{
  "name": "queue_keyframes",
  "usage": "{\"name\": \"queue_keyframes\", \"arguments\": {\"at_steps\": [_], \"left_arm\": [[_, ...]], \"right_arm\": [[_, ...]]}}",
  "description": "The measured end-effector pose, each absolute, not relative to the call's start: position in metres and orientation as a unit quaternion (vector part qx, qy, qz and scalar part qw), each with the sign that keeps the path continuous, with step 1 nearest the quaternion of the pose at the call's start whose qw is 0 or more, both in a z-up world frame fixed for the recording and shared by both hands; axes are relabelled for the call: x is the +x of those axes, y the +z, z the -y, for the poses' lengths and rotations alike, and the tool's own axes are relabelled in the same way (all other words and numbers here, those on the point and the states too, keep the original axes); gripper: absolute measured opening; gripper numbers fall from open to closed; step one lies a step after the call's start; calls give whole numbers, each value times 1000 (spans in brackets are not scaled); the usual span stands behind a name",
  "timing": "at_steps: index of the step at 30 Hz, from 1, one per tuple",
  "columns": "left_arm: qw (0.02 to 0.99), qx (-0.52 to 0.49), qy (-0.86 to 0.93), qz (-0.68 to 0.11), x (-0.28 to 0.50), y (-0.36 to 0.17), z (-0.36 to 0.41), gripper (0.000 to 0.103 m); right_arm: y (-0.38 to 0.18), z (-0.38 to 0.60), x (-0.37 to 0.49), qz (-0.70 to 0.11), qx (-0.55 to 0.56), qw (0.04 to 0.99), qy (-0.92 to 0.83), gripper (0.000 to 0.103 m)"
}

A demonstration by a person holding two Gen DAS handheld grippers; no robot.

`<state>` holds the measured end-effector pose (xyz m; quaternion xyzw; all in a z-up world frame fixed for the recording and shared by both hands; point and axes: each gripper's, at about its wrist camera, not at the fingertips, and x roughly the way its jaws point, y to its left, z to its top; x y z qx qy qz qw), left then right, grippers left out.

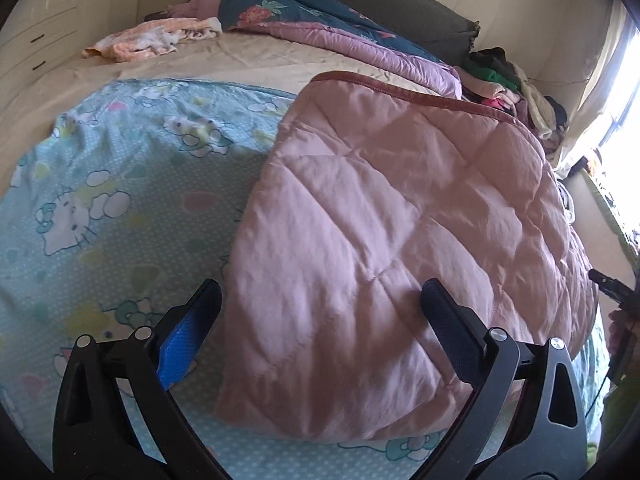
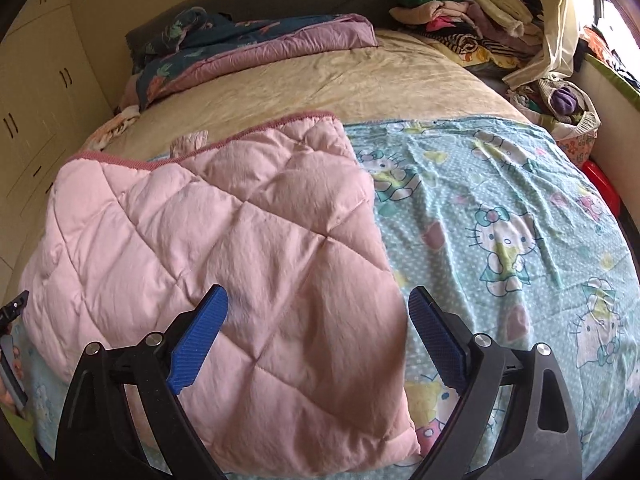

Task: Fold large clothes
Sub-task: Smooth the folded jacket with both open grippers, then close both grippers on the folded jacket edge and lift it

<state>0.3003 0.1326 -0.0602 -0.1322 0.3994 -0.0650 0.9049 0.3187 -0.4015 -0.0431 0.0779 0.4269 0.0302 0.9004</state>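
A pink quilted blanket (image 1: 400, 240) (image 2: 224, 248) lies folded flat on a light blue cartoon-cat sheet (image 1: 100, 200) (image 2: 500, 220) spread over the bed. My left gripper (image 1: 320, 300) hovers open over the blanket's near left edge, nothing between its blue-padded fingers (image 1: 180, 344). Over the blanket's near right corner my right gripper (image 2: 318, 308) also stands open, with no cloth pinched. In the left wrist view the tip of the right gripper (image 1: 612, 284) shows at the far right; the left gripper's tip (image 2: 14, 308) shows at the left edge of the right wrist view.
A floral and mauve duvet (image 1: 320, 28) (image 2: 248, 48) is bunched at the head of the bed. A pile of loose clothes (image 1: 512, 88) (image 2: 472, 20) sits by the window side. An orange-white garment (image 1: 156, 36) lies near the cupboards (image 1: 36, 32).
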Motion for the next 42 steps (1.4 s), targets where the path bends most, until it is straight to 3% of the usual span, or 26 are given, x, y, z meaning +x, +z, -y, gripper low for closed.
{"name": "queue_keyframes", "arguments": {"at_steps": [2,5,6,7,9,12,20,42], "left_arm": [[906,-130,-71,-396,300,-60,-128,68],[914,-115,-65,-383,299,-54,-120,35],[918,-109,-60,-376,299,-51,-117,21],[921,-102,-57,-372,299,-47,-114,15],[929,-92,-52,-355,299,-36,-109,12],[941,-83,-47,-323,302,-11,-107,11],[953,-81,-31,-290,339,34,-101,11],[930,-36,25,-364,395,-31,-92,13]], "right_arm": [[-46,401,319,-426,78,901,32,89],[-49,400,316,-417,75,905,28,76],[-49,400,315,-414,71,907,25,55],[-49,400,313,-413,73,907,30,34],[-40,400,307,-397,80,914,40,18],[-15,402,301,-361,94,927,34,13],[39,409,322,-286,148,946,26,12],[-44,417,371,-385,183,903,-64,12]]}}
